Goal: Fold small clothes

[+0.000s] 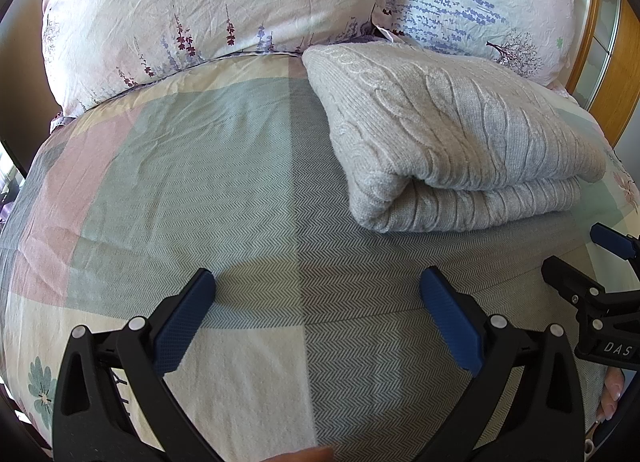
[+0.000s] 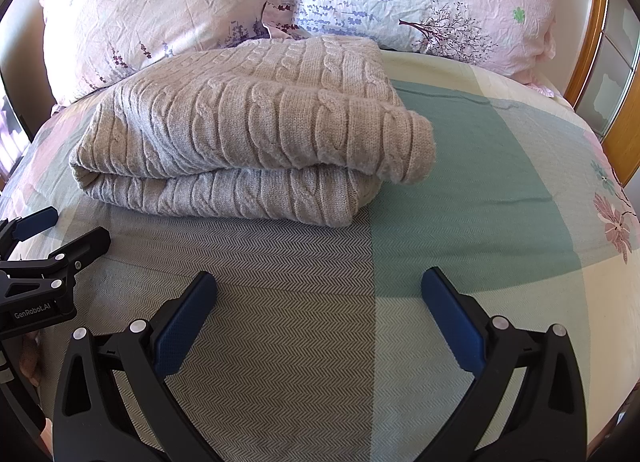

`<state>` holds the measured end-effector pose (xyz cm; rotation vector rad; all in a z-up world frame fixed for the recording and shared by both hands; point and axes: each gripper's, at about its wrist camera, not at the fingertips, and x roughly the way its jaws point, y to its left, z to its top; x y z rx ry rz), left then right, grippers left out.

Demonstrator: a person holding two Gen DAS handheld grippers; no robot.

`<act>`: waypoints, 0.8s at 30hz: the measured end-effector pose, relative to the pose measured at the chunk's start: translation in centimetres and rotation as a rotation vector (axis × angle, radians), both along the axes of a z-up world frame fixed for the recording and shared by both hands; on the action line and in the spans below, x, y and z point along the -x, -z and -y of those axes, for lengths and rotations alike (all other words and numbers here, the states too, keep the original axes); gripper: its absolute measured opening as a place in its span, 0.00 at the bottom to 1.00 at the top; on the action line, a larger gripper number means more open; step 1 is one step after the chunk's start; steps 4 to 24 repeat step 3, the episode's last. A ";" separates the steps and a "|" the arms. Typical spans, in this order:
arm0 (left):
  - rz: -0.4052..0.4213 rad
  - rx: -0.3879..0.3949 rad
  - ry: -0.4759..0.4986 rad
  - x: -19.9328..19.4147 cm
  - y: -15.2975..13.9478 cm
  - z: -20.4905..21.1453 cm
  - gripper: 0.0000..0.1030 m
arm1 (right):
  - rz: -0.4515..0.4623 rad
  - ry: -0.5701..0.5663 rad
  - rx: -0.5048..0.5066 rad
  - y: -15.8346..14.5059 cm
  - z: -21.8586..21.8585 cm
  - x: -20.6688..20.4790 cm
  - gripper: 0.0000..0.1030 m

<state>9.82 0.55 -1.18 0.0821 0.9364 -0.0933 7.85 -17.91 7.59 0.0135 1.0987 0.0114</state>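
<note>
sweater [image 2: 248, 130] lies folded ahead of both claws | left claw [image 1: 318, 318] and right claw [image 2: 320, 318] gape, empty | step: fold looks finished | next: likely fetch another garment

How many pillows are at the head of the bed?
2: left pillow behind the folded sweater, right pillow beside it, edges touching. Others may be hidden.

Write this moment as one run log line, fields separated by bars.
left tool: open, holds nothing | right tool: open, holds nothing | knit sweater: folded, on bedspread, before pillows | contact: none
</note>
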 end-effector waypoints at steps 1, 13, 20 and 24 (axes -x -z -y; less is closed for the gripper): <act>0.000 0.000 0.000 0.0 0.0 0.0 0.98 | 0.000 0.000 0.000 0.0 0.0 0.0 0.99; 0.000 0.000 0.000 0.0 0.0 0.0 0.98 | 0.000 0.000 0.000 0.0 0.0 0.0 0.99; 0.000 0.000 0.000 0.0 0.0 0.0 0.98 | 0.000 0.000 0.000 0.0 0.0 0.0 0.99; 0.000 0.000 0.000 0.0 0.0 0.0 0.98 | 0.000 0.000 0.000 0.0 0.0 0.0 0.99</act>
